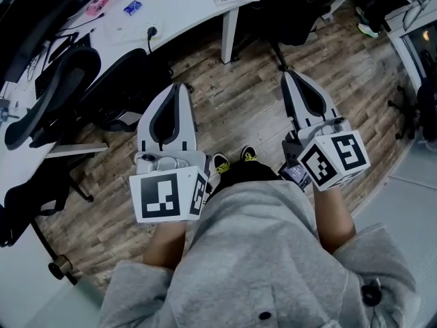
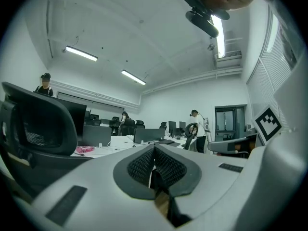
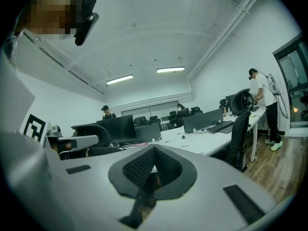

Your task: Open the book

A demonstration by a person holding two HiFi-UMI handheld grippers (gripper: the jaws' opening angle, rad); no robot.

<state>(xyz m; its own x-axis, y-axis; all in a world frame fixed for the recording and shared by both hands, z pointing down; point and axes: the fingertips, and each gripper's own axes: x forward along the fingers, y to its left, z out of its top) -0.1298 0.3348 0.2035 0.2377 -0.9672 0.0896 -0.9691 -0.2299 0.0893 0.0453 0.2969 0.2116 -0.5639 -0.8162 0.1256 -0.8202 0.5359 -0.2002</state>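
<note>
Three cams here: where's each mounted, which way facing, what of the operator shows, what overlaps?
Head view: on the person's head, steeply down at the wood floor; shows hoodie, shoes, left gripper, right gripper.
Left gripper view: on the left gripper, level across the office; own shut jaws, right gripper's marker cube at right.
Right gripper view: on the right gripper, level toward the white desk; own shut jaws, left gripper's marker cube at left.
Shared: each gripper view sees the other gripper.

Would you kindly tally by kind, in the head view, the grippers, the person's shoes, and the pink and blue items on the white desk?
Grippers: 2, the left gripper and the right gripper, jaws together on both.
Shoes: 2, one shoe and the other shoe.
Pink item: 1
Blue item: 1
Total: 6
</note>
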